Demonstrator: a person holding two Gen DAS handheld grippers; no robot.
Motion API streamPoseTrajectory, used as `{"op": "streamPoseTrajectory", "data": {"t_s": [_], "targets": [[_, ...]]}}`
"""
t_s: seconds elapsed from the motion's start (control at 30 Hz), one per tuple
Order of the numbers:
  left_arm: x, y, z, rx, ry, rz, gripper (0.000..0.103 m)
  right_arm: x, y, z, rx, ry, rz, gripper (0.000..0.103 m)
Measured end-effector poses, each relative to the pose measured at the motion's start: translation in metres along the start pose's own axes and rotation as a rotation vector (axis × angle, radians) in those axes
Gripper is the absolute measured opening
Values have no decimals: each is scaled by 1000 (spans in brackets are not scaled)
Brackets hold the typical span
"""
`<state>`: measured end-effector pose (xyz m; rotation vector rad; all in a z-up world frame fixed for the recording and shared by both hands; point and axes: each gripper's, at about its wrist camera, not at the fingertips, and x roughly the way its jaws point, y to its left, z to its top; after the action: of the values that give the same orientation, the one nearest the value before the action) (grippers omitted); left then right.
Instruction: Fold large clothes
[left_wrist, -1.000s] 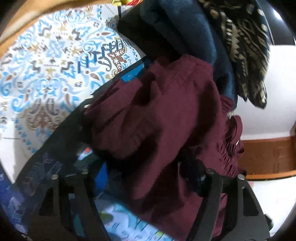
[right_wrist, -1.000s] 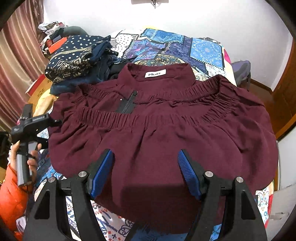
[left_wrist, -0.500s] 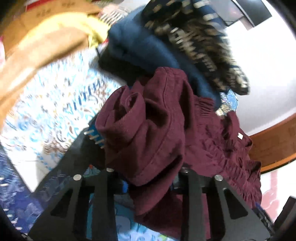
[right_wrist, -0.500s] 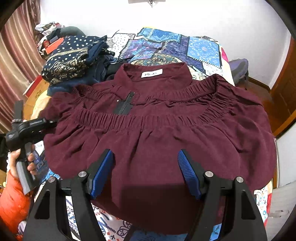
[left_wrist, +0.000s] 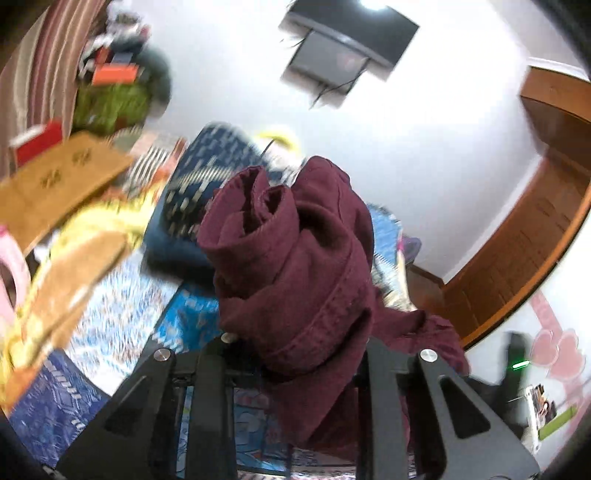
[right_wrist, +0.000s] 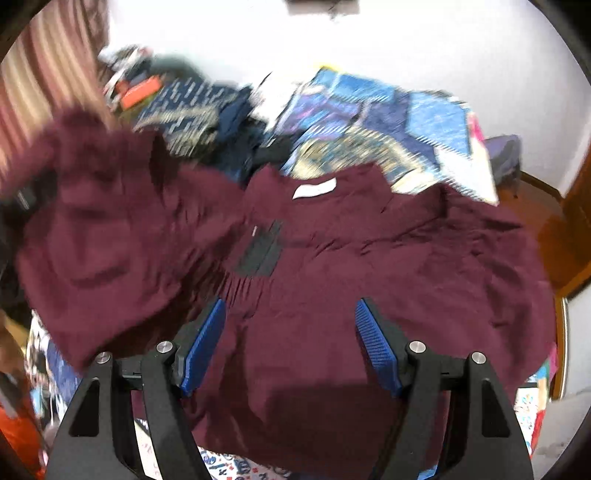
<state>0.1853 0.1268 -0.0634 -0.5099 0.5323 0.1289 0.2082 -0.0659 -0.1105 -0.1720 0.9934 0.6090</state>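
Here the left tool (left_wrist: 295, 354) has just been closing and now pinches a bunched sleeve of the maroon top (right_wrist: 332, 295), lifting it off the bed (right_wrist: 424, 122) to start the first fold. The right tool (right_wrist: 291, 347) hovers with jaws apart, nothing between them, just above the garment's body. Next, I judge, the sleeve must travel across toward the right tool and be laid flat

garment (right_wrist: 332, 295) on bed (right_wrist: 424, 122), clothes pile (right_wrist: 192, 107) behind

No legible text — white neck label (right_wrist: 314, 190) on the maroon blouse (right_wrist: 332, 295) blurred; cardboard box (left_wrist: 55, 188) markings unreadable
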Motion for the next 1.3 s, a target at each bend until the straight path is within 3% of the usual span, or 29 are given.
{"op": "streamPoseTrajectory", "data": {"t_s": [0.13,0.33,0.47,0.57,0.7,0.87,0.93,1.13,1.23,1.3], "targets": [[-25,-20,12,55,-49,5,23,15,18,-9,-32,36,68,70],[-25,-37,30,108,-79,67,22,40,49,-12,11,110,294,70],[-12,-56,26,177,-76,98,22,46,59,-11,-1,129,315,69],[-1,-76,23,224,-84,80,22,35,42,-9,25,110,329,69],[21,-112,19,285,-73,25,22,1,7,-9,91,14,268,70],[56,-164,6,364,-20,-66,22,-51,-51,-16,179,-125,88,70],[79,-188,-9,411,46,-125,22,-67,-75,-20,233,-159,30,70],[137,-230,-70,545,312,-194,22,-87,-119,-37,345,-194,-53,70],[147,-237,-98,603,389,-208,22,-92,-127,-47,356,-191,-98,70],[145,-239,-113,643,391,-199,24,-95,-129,-56,354,-183,-120,70]]}}
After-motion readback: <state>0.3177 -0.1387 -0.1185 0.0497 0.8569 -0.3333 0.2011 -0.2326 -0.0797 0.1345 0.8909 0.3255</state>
